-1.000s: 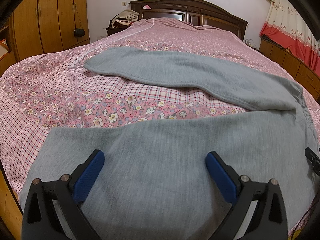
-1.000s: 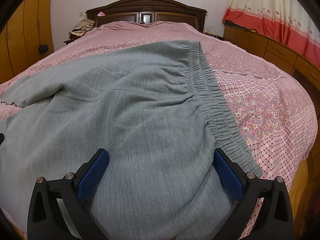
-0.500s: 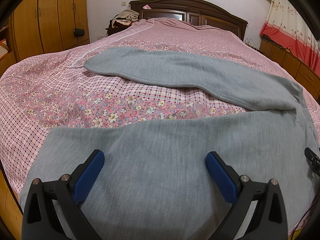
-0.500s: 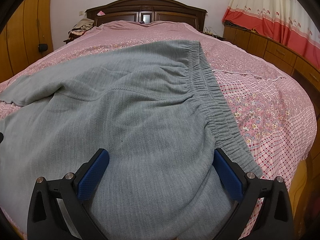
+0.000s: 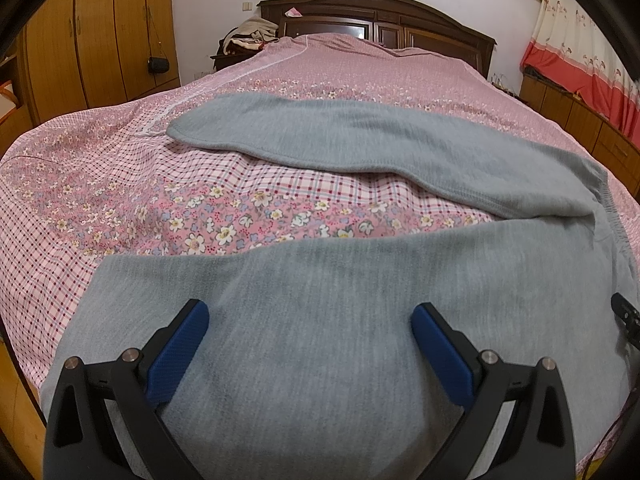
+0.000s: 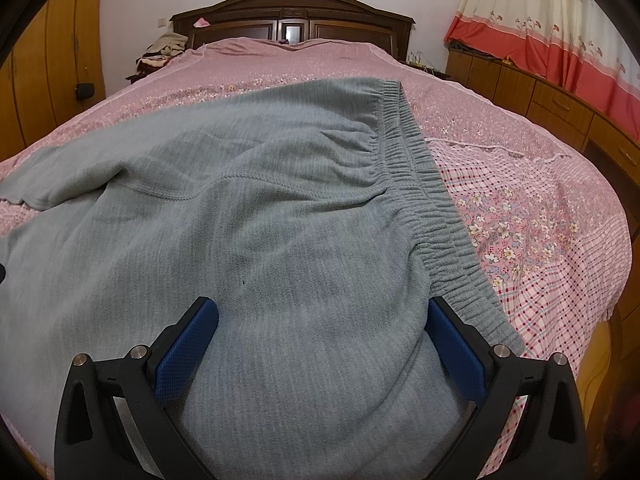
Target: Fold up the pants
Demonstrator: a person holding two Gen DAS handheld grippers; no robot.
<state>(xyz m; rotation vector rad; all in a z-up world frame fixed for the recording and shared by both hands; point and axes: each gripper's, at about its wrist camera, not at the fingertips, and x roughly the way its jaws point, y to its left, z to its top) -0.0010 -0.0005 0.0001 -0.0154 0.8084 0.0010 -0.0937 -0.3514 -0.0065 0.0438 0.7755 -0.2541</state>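
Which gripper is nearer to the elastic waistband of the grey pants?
Right. The right gripper has the waistband beside its right finger; the left gripper is over a leg, with the waistband far to its right.

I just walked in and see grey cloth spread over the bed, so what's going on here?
A person holds a gripper in each hand over grey pants laid out on the pink floral bedspread, about to fold them. The left gripper is over the near leg, the right gripper by the elastic waistband. Both jaws stand open, gripping nothing. The legs lie spread apart, unfolded.
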